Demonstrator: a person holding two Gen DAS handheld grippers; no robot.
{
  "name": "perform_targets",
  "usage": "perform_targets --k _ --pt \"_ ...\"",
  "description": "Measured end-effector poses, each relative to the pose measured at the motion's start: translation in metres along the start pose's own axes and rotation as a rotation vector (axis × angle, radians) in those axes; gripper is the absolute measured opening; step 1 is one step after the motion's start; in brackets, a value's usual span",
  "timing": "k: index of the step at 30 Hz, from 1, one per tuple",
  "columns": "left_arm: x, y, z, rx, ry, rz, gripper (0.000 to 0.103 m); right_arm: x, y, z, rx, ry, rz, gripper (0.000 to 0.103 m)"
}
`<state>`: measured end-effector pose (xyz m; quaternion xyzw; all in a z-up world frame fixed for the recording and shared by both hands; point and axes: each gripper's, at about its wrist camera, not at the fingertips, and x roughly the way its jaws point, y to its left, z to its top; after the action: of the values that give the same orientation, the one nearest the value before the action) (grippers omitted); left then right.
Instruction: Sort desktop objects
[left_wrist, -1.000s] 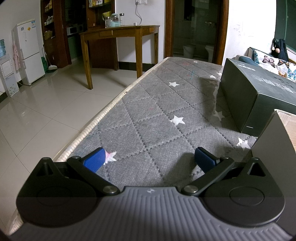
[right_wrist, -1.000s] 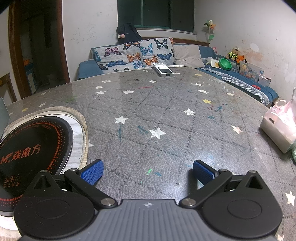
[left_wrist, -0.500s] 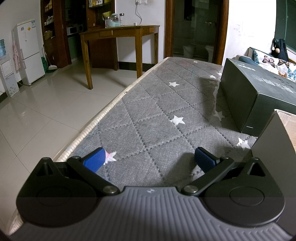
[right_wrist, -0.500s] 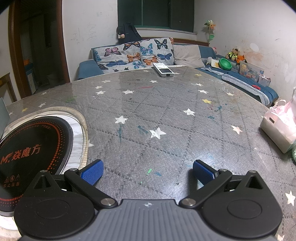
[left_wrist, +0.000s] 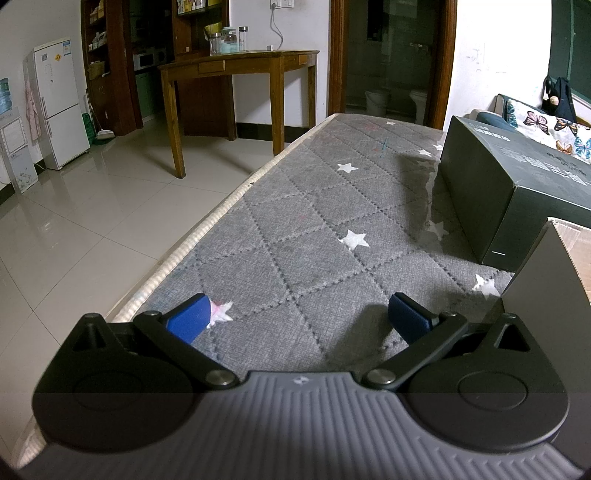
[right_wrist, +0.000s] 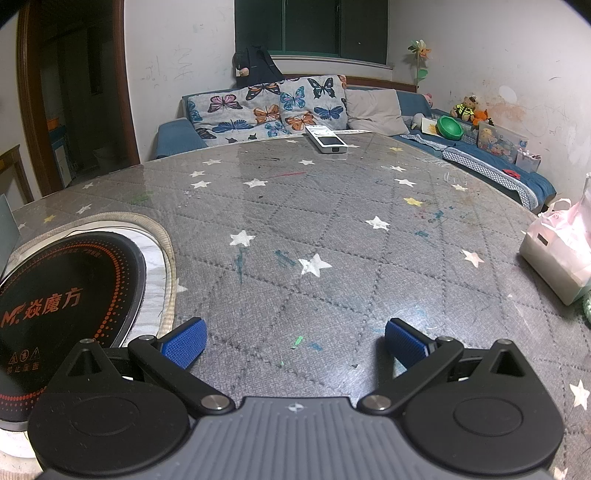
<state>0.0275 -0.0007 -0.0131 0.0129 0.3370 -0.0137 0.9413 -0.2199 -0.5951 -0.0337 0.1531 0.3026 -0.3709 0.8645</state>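
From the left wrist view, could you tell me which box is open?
The cardboard box at the right edge shows its raised flap; the dark box beyond is closed.

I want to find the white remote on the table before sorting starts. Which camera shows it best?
The right wrist view. The white remote lies in plain sight at the table's far edge, before the butterfly sofa, unobstructed. The left wrist view shows none of it, only a dark box and bare tabletop.

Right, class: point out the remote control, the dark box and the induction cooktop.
remote control (right_wrist: 326, 139), right wrist view, on its top face.
dark box (left_wrist: 476, 192), left wrist view, on its near side.
induction cooktop (right_wrist: 70, 291), right wrist view, on its black glass.
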Motion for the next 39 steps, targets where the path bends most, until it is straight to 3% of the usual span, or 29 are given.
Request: perform_targets --k 39 --pt "0.0001 0.0000 0.0000 0.000 0.000 0.000 0.103 -0.0010 0.0041 -0.0017 0.000 0.000 0.000 0.103"
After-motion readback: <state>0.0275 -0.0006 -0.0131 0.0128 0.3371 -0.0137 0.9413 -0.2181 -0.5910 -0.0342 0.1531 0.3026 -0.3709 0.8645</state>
